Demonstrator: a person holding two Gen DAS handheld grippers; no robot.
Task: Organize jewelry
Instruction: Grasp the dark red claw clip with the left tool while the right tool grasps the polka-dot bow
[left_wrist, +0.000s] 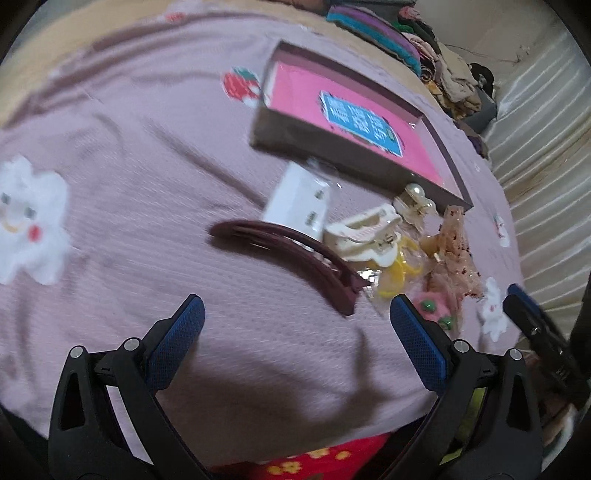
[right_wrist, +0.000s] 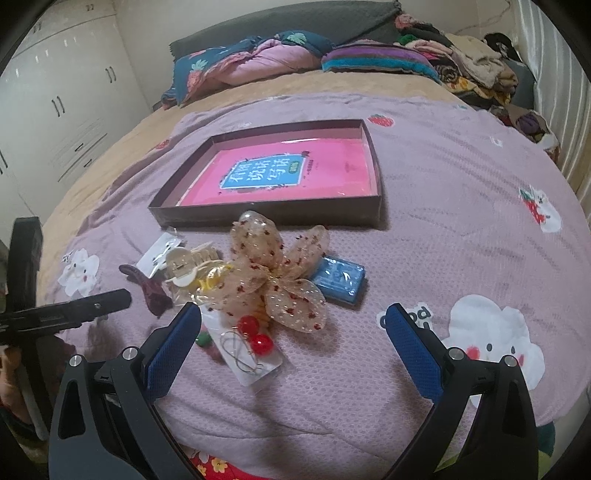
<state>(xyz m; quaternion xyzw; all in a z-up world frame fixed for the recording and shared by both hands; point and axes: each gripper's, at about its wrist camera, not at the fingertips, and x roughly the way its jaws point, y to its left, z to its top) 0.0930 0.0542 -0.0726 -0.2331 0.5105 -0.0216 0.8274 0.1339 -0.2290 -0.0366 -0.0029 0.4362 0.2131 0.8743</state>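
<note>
Right up close, the right gripper (right_wrist: 293, 326) hangs over the pink bedspread (right_wrist: 443, 229) with its blue pads spread wide, nothing between them. Just ahead of its left pad sits a clear packet (right_wrist: 251, 354) with two red beads and a wire earring, part of it tucked under the spotted gauze bow (right_wrist: 280, 273). That bow is the landmark here, heaped in the middle of the pile. Behind the bow on its right, a blue packet (right_wrist: 338, 278) pokes out, half covered. To the bow's left, a cream claw clip (right_wrist: 192, 258), something yellow I can't make out, and a dark maroon hair clip (right_wrist: 147, 286) crowd together. Beyond the bow lies the shallow brown tray (right_wrist: 266, 218), a pink book (right_wrist: 295, 173) flat inside it.

Over on the left gripper (left_wrist: 297, 317), jaws are wide too, empty, hovering above bare blanket. Its view is smeared with motion: the long maroon clip (left_wrist: 295, 251) and a white card (left_wrist: 295, 199) read clearly, the bow (left_wrist: 454, 243) barely. The other gripper is cut off at the frame's right edge.
</note>
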